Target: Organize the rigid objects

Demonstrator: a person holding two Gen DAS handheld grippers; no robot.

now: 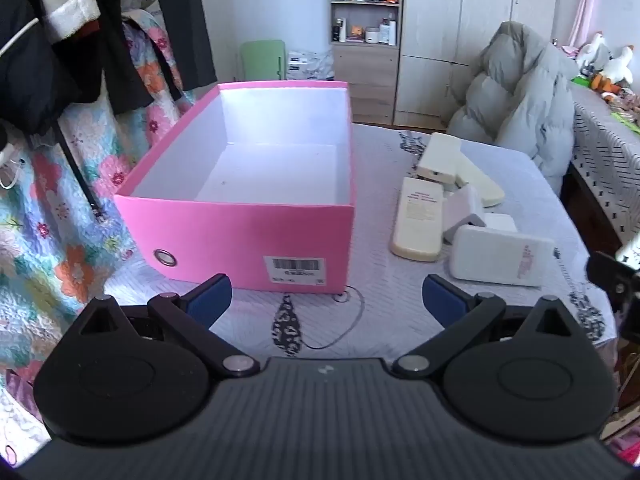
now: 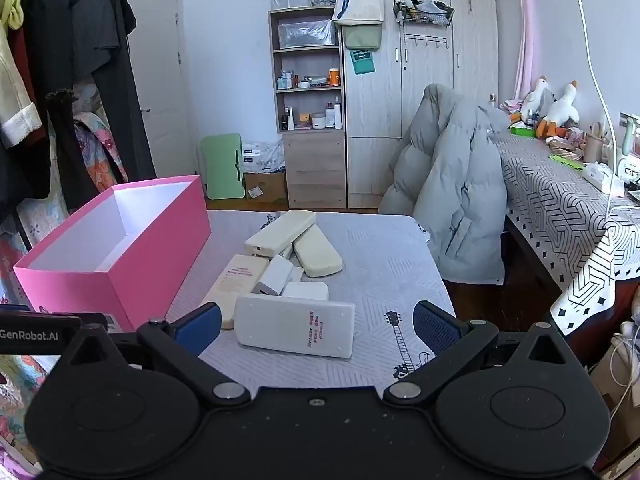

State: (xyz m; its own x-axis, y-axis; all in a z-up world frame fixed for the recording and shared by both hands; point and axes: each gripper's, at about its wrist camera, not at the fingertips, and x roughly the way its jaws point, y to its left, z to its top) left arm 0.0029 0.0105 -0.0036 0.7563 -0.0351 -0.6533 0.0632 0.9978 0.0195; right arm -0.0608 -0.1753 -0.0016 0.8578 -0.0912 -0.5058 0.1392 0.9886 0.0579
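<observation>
From your left wrist, the left gripper (image 1: 326, 294) has its fingers (image 1: 210, 298) spread wide and holding nothing, low over the counter (image 1: 384, 292). The pink box (image 1: 256, 224) sits just ahead, nearer the left-hand finger, its white inside bare. The pile of white and cream blocks (image 1: 460, 208) lies ahead of the right-hand finger and beyond it, apart from the box. From your right wrist, the right gripper (image 2: 316, 326) is also spread wide and holding nothing, and the big white block (image 2: 294, 330) lies flat between the fingers, slightly ahead, touching neither as far as I can tell. The rest of the pile is just behind it, several pieces leaning on one another, and the box stands off past the left-hand finger. The likely trouble: that block looks broad and smooth, so a shallow or off-centre pinch could let it swivel or slip, and pushing forward may shove it into the stacked pieces and topple them.
</observation>
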